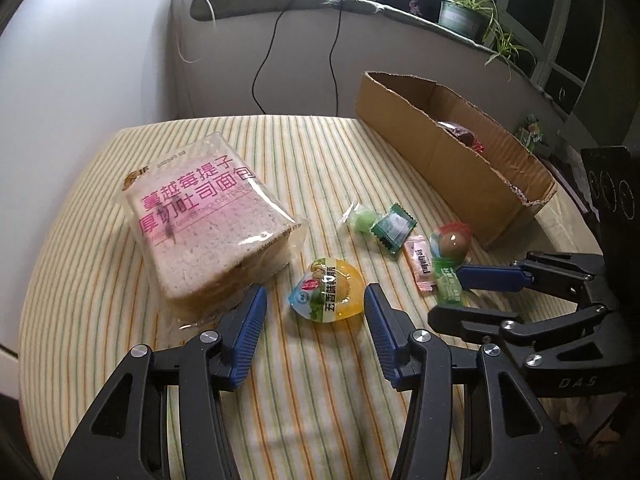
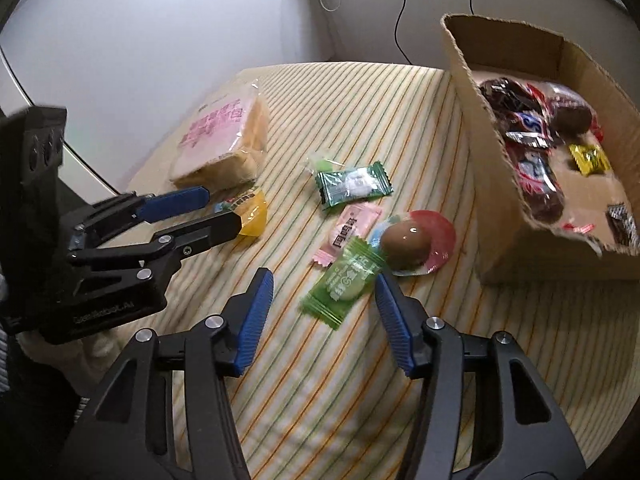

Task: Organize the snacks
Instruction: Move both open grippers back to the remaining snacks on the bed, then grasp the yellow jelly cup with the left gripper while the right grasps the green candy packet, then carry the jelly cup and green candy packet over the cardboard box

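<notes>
My left gripper (image 1: 316, 304) is open, its jaws on either side of a yellow packed egg snack (image 1: 327, 293) on the striped tablecloth; the snack also shows in the right wrist view (image 2: 250, 210). My right gripper (image 2: 324, 304) is open around a light green candy wrapper (image 2: 344, 280), beside a red-packed brown egg (image 2: 408, 242). A pink candy (image 2: 350, 230), a dark green candy (image 2: 354, 184) and a small green sweet (image 2: 324, 165) lie nearby. A bagged toast loaf (image 1: 208, 220) lies at the left.
A cardboard box (image 2: 472, 128) holding several wrapped chocolate snacks stands at the table's right. Its side wall (image 1: 440, 160) also shows in the left wrist view. A wall, cables and a windowsill with potted plants (image 1: 460, 16) lie behind the table.
</notes>
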`<state>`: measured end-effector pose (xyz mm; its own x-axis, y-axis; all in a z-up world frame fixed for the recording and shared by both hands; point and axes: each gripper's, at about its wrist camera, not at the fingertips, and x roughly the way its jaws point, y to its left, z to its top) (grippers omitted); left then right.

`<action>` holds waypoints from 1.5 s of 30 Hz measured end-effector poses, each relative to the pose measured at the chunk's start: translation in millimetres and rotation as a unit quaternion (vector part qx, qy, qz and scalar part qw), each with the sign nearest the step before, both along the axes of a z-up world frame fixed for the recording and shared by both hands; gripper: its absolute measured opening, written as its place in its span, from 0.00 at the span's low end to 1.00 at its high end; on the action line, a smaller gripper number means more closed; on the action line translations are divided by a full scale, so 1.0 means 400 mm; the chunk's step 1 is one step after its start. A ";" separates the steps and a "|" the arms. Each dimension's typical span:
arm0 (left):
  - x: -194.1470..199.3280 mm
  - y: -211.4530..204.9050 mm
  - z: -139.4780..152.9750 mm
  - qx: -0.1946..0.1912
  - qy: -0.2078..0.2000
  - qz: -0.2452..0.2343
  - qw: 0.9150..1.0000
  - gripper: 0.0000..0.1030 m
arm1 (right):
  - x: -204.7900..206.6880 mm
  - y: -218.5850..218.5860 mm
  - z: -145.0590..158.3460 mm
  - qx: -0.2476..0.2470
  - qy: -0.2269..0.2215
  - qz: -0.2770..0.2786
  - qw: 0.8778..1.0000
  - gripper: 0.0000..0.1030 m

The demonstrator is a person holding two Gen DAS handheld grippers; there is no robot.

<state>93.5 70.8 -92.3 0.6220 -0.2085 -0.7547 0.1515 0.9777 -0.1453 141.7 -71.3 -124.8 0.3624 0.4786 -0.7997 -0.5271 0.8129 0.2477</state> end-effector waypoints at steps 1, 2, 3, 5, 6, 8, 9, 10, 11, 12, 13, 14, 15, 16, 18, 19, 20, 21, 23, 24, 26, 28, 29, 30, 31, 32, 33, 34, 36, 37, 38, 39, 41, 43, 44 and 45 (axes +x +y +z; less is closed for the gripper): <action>0.005 0.000 -0.001 0.001 0.001 -0.002 1.000 0.48 | 0.001 0.009 -0.001 -0.009 -0.007 0.000 1.000 0.52; 0.009 -0.001 -0.003 0.001 0.001 -0.003 1.000 0.48 | 0.003 0.011 -0.002 -0.015 -0.011 0.000 1.000 0.51; 0.011 -0.002 -0.005 0.000 0.002 -0.006 1.000 0.48 | 0.006 0.014 -0.001 -0.018 -0.014 0.000 1.000 0.50; 0.019 -0.006 -0.008 -0.001 0.005 -0.010 1.000 0.48 | 0.010 0.021 0.000 -0.025 -0.019 0.001 0.999 0.49; 0.023 -0.009 -0.012 0.002 0.007 -0.013 1.000 0.48 | 0.010 0.024 0.001 -0.032 -0.024 0.002 0.999 0.47; 0.029 -0.012 -0.020 0.004 0.013 -0.014 1.000 0.48 | 0.006 0.030 0.002 -0.047 -0.035 0.007 0.998 0.45; 0.032 -0.012 -0.022 0.004 0.015 -0.013 1.000 0.48 | 0.005 0.035 -0.001 -0.054 -0.041 0.010 0.998 0.44; 0.033 -0.014 -0.024 0.004 0.015 -0.013 1.000 0.47 | 0.001 0.039 -0.002 -0.063 -0.048 0.014 0.997 0.42; 0.033 -0.014 -0.025 0.004 0.015 -0.011 1.000 0.45 | -0.004 0.040 -0.002 -0.068 -0.052 0.016 0.996 0.41; 0.033 -0.012 -0.025 0.003 0.015 -0.009 1.000 0.41 | -0.006 0.042 -0.003 -0.073 -0.056 0.017 0.996 0.39; 0.033 -0.010 -0.026 0.002 0.015 -0.008 1.000 0.37 | -0.006 0.040 -0.003 -0.075 -0.058 0.018 0.995 0.36; 0.033 -0.009 -0.026 0.002 0.015 -0.006 1.000 0.37 | -0.005 0.039 -0.003 -0.077 -0.060 0.019 0.995 0.35; 0.032 -0.009 -0.027 0.003 0.014 -0.006 1.000 0.36 | -0.004 0.037 -0.005 -0.079 -0.062 0.019 0.995 0.32; 0.029 -0.008 -0.027 0.005 0.013 -0.007 1.000 0.35 | -0.003 0.035 -0.004 -0.080 -0.063 0.019 0.995 0.29; 0.025 -0.014 -0.027 0.012 0.011 -0.010 1.000 0.34 | -0.002 0.027 -0.003 -0.079 -0.062 0.021 0.995 0.24; 0.025 -0.018 -0.026 0.013 0.011 -0.011 1.000 0.34 | 0.000 0.023 -0.002 -0.077 -0.060 0.021 0.995 0.24; 0.023 -0.020 -0.024 0.015 0.010 -0.013 1.000 0.33 | -0.002 0.016 0.000 -0.074 -0.058 0.021 0.995 0.24; 0.022 -0.022 -0.024 0.016 0.009 -0.013 1.000 0.33 | -0.002 0.012 0.001 -0.073 -0.057 0.021 0.995 0.23; 0.020 -0.024 -0.023 0.015 0.009 -0.013 1.000 0.32 | -0.004 0.010 0.000 -0.071 -0.057 0.022 0.996 0.23; 0.016 -0.024 -0.022 0.015 0.008 -0.012 1.000 0.32 | -0.005 0.007 0.000 -0.070 -0.056 0.022 0.996 0.23; 0.016 -0.024 -0.022 0.013 0.007 -0.010 1.000 0.32 | -0.006 0.009 -0.002 -0.068 -0.055 0.022 0.996 0.23; 0.010 -0.022 -0.018 0.010 0.005 -0.007 1.000 0.32 | -0.008 0.003 -0.001 -0.064 -0.054 0.019 0.996 0.23; 0.003 -0.019 -0.017 0.009 0.003 -0.006 1.000 0.32 | -0.010 -0.002 0.000 -0.061 -0.053 0.018 0.997 0.23; -0.002 -0.018 -0.013 0.008 0.001 -0.005 1.000 0.32 | -0.012 -0.007 0.003 -0.059 -0.053 0.016 0.997 0.23; -0.004 -0.018 -0.009 0.007 0.000 -0.004 1.000 0.32 | -0.013 -0.014 0.006 -0.054 -0.052 0.015 0.997 0.22; -0.006 -0.018 -0.004 0.007 -0.003 -0.003 1.000 0.32 | -0.013 -0.018 0.009 -0.050 -0.051 0.014 0.997 0.22; -0.009 -0.017 0.003 0.006 -0.006 -0.002 1.000 0.32 | -0.014 -0.023 0.013 -0.047 -0.050 0.013 0.998 0.22; -0.011 -0.018 0.010 0.005 -0.009 -0.001 1.000 0.32 | -0.016 -0.029 0.018 -0.043 -0.051 0.013 0.998 0.22; -0.013 -0.022 0.022 0.003 -0.014 -0.001 1.000 0.32 | -0.013 -0.031 0.030 -0.036 -0.055 0.012 0.998 0.22; -0.011 -0.027 0.029 0.003 -0.017 -0.002 1.000 0.32 | -0.016 -0.036 0.038 -0.031 -0.057 0.012 0.998 0.22; -0.011 -0.031 0.036 0.003 -0.020 -0.003 1.000 0.32 | -0.020 -0.040 0.045 -0.028 -0.059 0.013 0.998 0.22; -0.011 -0.037 0.043 0.002 -0.023 -0.004 1.000 0.32 | -0.023 -0.045 0.054 -0.025 -0.062 0.014 0.998 0.22; -0.009 -0.051 0.057 0.001 -0.029 -0.007 1.000 0.32 | -0.028 -0.058 0.070 -0.018 -0.066 0.013 0.998 0.22; -0.005 -0.067 0.068 -0.001 -0.034 -0.011 0.999 0.32 | -0.033 -0.074 0.088 -0.007 -0.070 0.011 0.997 0.22; -0.002 -0.076 0.073 -0.001 -0.036 -0.013 0.999 0.32 | -0.036 -0.084 0.097 -0.001 -0.071 0.010 0.997 0.22; 0.003 -0.087 0.078 -0.002 -0.038 -0.015 0.999 0.32 | -0.039 -0.090 0.104 0.003 -0.073 0.010 0.997 0.22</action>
<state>94.7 36.0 -61.0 0.6714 -0.2313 -0.7041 0.1917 0.9719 -0.1365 126.1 -107.3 -83.1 0.4646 0.4911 -0.7369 -0.5738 0.8007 0.1719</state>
